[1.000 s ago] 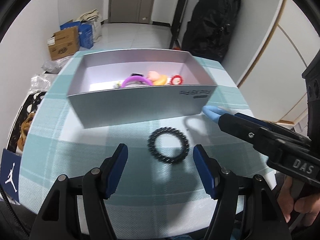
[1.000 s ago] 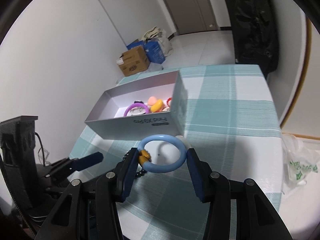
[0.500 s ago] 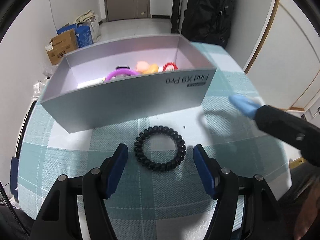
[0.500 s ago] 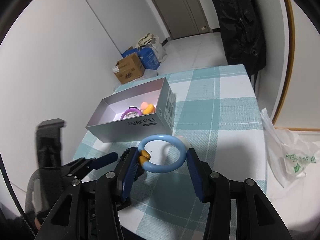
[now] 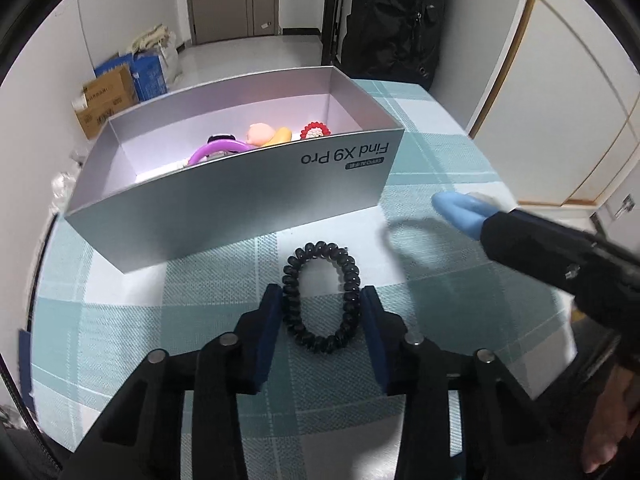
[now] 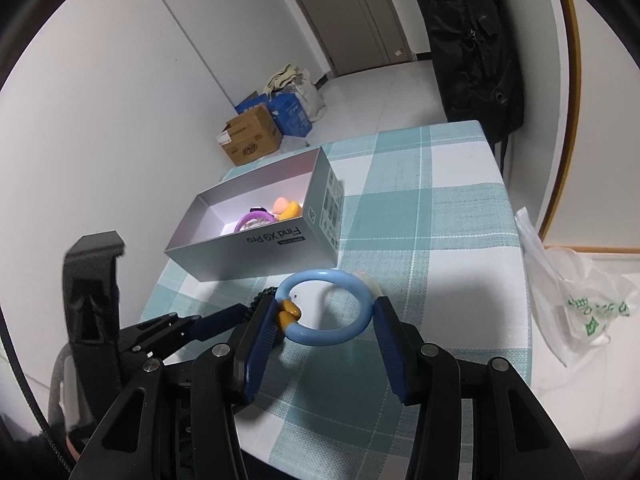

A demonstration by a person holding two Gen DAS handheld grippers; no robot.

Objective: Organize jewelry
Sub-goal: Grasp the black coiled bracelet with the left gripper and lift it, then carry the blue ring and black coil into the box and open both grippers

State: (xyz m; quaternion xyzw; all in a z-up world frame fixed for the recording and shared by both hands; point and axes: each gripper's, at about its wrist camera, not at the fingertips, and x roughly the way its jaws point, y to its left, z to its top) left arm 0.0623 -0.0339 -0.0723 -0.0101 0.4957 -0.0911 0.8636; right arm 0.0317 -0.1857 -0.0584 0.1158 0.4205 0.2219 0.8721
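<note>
Lettering reading "Find X9 Pro" runs upside down along the near wall of the open silver cardboard box (image 5: 224,216), which sits toward the far left corner of the checked teal-and-white tabletop (image 5: 432,168) and holds a purple ring (image 5: 218,147) and small trinkets too partly hidden to name. Left gripper (image 5: 320,308) fingers are closing, pads pressing both sides of the black spiral coil bracelet (image 5: 320,296), squeezed oval just before the box. Right gripper (image 6: 324,312) fingers clamp a smooth pale-blue ring (image 6: 324,306) carrying a yellow charm (image 6: 289,314).
</note>
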